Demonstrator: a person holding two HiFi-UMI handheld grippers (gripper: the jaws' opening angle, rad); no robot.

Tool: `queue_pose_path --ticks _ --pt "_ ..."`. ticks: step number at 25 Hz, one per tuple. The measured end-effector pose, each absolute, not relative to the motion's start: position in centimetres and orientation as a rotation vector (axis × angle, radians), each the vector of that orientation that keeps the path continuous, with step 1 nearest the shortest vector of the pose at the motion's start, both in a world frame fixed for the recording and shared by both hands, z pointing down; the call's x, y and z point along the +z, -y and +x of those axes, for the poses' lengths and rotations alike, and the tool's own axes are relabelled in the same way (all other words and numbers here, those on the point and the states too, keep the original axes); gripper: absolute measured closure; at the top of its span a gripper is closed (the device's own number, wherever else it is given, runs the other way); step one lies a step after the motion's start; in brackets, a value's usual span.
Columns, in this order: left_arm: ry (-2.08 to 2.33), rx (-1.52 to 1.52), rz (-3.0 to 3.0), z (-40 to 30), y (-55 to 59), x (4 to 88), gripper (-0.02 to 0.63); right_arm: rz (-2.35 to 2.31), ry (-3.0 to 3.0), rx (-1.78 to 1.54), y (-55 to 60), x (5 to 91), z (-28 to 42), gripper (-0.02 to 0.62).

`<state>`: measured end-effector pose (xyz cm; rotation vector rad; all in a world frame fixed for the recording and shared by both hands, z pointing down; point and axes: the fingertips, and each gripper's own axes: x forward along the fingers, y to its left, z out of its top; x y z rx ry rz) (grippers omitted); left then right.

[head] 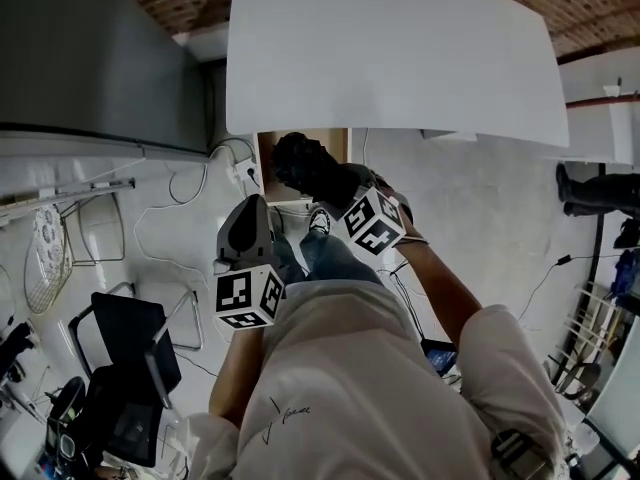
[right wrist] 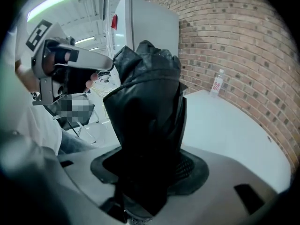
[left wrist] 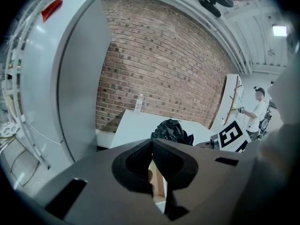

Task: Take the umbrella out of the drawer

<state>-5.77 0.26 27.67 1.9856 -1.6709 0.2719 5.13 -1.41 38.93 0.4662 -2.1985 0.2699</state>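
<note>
My right gripper (head: 328, 184) is shut on a black folded umbrella (head: 308, 166), whose crumpled fabric stands up out of the jaws (right wrist: 147, 111). It hangs in front of the white table's edge, above the open wooden drawer (head: 336, 146). My left gripper (head: 257, 206) is just left of it and lower, its pads (left wrist: 140, 161) together with nothing between them. In the left gripper view the umbrella (left wrist: 172, 131) shows beyond the jaws, with the right gripper's marker cube (left wrist: 232, 135) beside it.
The white table (head: 400, 48) fills the top, with a small bottle (right wrist: 217, 83) near the brick wall. A grey cabinet (head: 90, 58) stands at left, a black chair (head: 130, 343) and floor cables lower left. Another person (left wrist: 258, 111) stands far right.
</note>
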Motion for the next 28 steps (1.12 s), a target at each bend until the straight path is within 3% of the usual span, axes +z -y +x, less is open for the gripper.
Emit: queue_pose_path --ticks 28 --pt "1.738 0.133 2.107 -5.6 -0.1 20.6 0.589 0.811 2.442 0.236 3.1 24.6 8.2 0.348"
